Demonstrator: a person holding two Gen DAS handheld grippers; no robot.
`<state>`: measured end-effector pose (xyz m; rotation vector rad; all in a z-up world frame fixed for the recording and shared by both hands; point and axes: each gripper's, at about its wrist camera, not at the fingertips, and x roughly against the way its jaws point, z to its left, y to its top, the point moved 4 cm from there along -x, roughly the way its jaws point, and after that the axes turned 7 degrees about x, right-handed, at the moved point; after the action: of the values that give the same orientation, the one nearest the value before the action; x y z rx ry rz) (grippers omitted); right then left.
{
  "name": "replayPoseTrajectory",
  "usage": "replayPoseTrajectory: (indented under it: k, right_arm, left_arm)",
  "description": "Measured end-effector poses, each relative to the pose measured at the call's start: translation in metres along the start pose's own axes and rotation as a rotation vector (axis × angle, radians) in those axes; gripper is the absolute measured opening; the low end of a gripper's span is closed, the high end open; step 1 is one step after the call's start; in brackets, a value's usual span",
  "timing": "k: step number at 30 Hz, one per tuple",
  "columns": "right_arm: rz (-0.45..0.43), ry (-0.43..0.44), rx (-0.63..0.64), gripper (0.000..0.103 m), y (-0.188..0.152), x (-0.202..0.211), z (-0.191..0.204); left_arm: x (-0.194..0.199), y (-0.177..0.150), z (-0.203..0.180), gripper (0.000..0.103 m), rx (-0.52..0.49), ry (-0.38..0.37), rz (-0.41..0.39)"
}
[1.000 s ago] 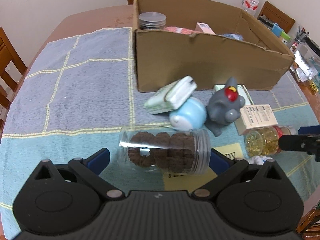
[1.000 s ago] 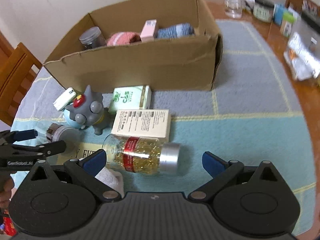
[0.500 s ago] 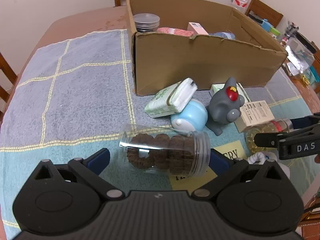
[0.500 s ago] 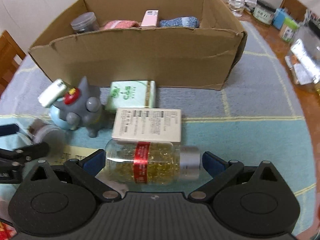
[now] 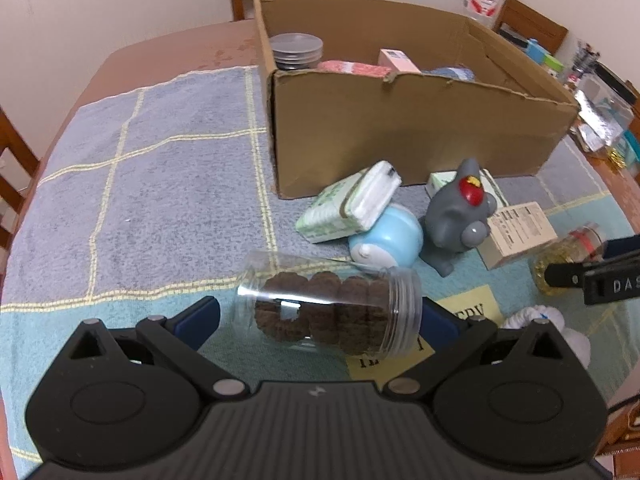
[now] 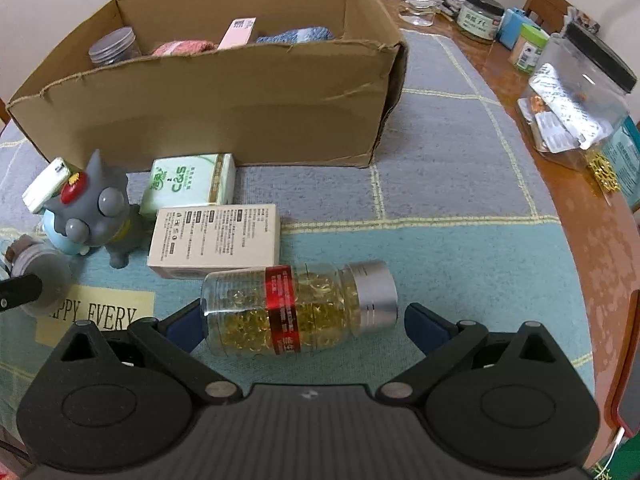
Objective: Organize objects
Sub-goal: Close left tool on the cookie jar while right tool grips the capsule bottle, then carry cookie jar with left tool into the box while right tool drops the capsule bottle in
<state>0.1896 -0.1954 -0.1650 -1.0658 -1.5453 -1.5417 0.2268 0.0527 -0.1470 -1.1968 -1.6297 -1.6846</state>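
Below, the left tongs [image 5: 318,316] stand wide open around a clear cookie jar [image 5: 328,312] that lies on its side on the surface [image 5: 160,160]. Likewise the right tongs [image 6: 302,322] are wide open around a lying capsule bottle [image 6: 298,312], not gripping it, in front of the cardboard box [image 6: 224,108].

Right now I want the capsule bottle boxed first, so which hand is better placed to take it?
Right. The capsule bottle lies on its side between the right gripper's open jaws. The left gripper is straddling the cookie jar instead, also open.
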Motion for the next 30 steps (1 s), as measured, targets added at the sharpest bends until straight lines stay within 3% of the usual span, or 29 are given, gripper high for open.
replayPoseTrajectory:
  k: [9, 17, 19, 30]
  right_arm:
    - [0.005, 0.004, 0.042, 0.103, 0.002, -0.012, 0.004]
    - [-0.013, 0.012, 0.053, 0.101, 0.002, -0.01, 0.004]
    - [-0.02, 0.019, 0.066, 0.096, 0.003, -0.01, 0.004]
    - [0.019, 0.052, 0.157, 0.096, 0.006, -0.007, 0.007]
  left_arm:
    - [-0.007, 0.006, -0.012, 0.101, -0.083, 0.048, -0.008]
    - [-0.018, 0.008, -0.013, 0.097, -0.063, 0.047, 0.018]
    - [-0.018, 0.008, -0.013, 0.095, -0.063, 0.047, 0.018]
    - [-0.011, 0.014, -0.01, 0.094, -0.067, 0.052, 0.048]
